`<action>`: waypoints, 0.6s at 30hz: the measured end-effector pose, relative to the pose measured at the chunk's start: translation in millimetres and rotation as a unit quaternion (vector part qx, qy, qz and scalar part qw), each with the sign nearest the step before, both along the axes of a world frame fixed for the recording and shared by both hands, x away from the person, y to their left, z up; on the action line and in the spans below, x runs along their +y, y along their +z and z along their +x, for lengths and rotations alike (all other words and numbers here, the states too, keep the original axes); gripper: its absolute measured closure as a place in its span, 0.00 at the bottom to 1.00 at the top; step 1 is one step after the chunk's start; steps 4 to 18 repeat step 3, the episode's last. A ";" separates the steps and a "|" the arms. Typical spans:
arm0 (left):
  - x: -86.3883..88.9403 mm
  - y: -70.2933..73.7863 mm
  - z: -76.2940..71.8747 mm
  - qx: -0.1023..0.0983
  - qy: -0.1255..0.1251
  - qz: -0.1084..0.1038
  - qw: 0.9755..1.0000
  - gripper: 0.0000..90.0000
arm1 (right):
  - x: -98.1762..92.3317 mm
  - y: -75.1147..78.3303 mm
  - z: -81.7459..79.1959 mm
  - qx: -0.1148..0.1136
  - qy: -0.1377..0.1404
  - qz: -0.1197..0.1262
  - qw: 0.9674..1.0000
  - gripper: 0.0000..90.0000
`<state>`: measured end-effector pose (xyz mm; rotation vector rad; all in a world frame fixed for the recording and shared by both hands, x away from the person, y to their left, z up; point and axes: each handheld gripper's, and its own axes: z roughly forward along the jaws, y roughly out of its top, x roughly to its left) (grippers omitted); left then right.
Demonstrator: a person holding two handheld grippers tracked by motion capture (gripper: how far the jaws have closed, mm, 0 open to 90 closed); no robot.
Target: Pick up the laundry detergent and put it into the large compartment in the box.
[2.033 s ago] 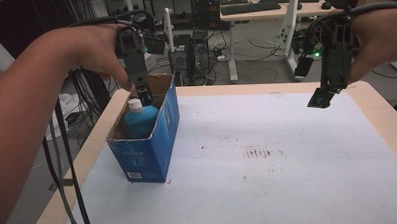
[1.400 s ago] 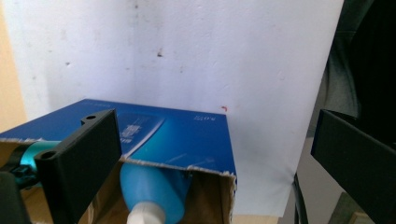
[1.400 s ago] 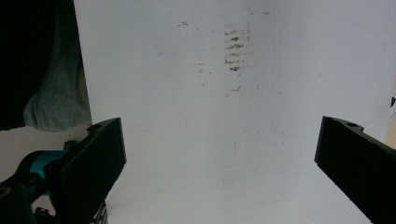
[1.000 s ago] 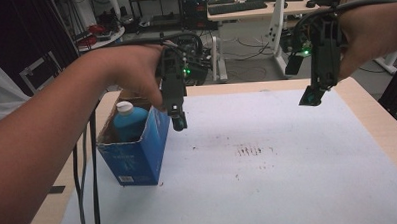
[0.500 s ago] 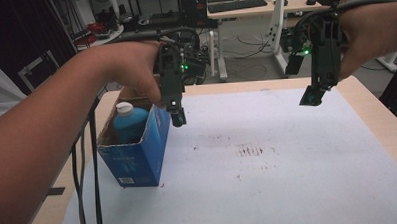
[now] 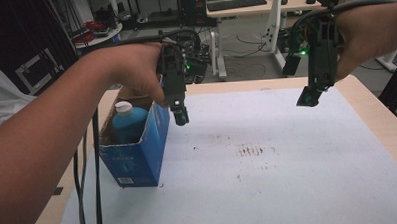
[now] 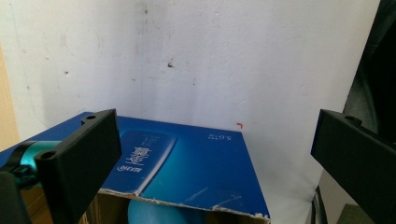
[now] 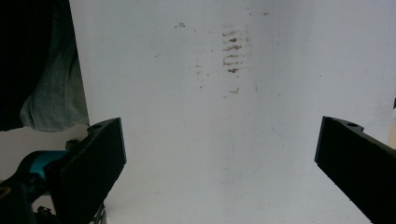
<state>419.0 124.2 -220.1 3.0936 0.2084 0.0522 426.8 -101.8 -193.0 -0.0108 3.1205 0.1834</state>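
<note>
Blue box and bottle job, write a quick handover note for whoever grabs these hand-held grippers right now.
Left hand-held gripper: open, holding nothing, hanging in the air just beside the right wall of the blue box.
Right hand-held gripper: open, holding nothing, raised over the far right of the white table cover.
Things: the blue box stands open-topped at the table's left edge; the blue bottle with a white cap stands upright inside it.
Done: the bottle is in the box.
Left: judging by the pictures, probably nothing more with the bottle; the box top is open, and I cannot tell if it has to be shut.
</note>
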 end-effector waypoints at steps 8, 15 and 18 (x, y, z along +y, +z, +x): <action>0.7 -1.3 -1.1 0.003 -0.003 0.000 1.000 0.02 | 0.9 0.3 -0.1 -0.001 0.000 0.001 1.000 0.01; 0.7 -1.3 -1.1 0.003 -0.003 0.000 1.000 0.02 | 0.9 0.3 -0.1 -0.001 0.000 0.001 1.000 0.01; 0.7 -1.3 -1.1 0.003 -0.003 0.000 1.000 0.02 | 0.9 0.3 -0.1 -0.001 0.000 0.001 1.000 0.01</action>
